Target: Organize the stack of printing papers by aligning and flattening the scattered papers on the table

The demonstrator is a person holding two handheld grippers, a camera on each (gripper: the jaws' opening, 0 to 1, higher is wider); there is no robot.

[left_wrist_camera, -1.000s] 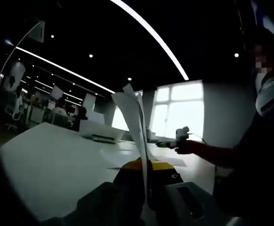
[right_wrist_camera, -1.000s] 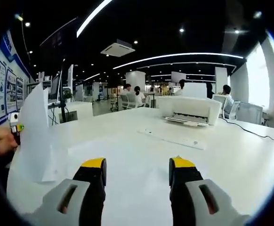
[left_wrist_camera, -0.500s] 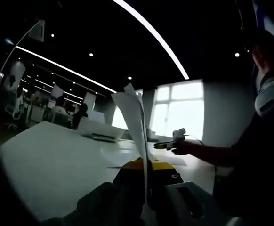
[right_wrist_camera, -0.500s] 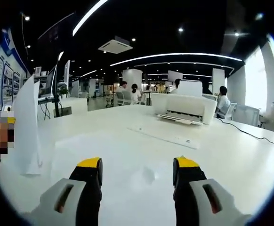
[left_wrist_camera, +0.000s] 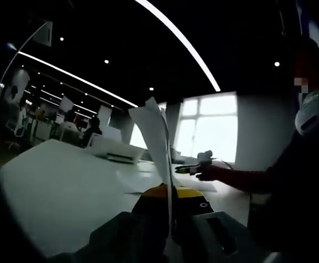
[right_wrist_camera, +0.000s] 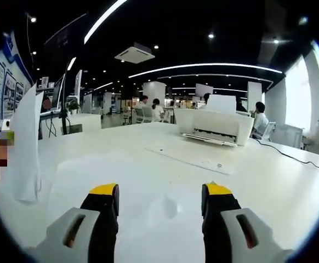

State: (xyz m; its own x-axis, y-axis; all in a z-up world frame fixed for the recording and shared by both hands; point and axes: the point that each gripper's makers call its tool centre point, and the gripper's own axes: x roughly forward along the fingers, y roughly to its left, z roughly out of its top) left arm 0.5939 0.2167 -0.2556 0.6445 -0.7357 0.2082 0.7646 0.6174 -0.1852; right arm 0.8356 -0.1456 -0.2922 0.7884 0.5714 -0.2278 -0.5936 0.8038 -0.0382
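Thin matt paper sheets (left_wrist_camera: 155, 143); smooth, faintly glossy white table (right_wrist_camera: 269, 181).

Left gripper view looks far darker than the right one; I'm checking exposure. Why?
Left gripper view: faces the bright window, so the papers and table go dim. Right gripper view: evenly lit, table and printer clear, straight lines bowed by fisheye.

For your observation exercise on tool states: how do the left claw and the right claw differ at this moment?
The left claw is shut on a sheaf of paper standing upright; the right claw is open, with only bare white table between its jaws. The left claw's surroundings look dim and backlit by a window; the right claw's are brightly lit. Both have yellow-tipped jaws over the same table.
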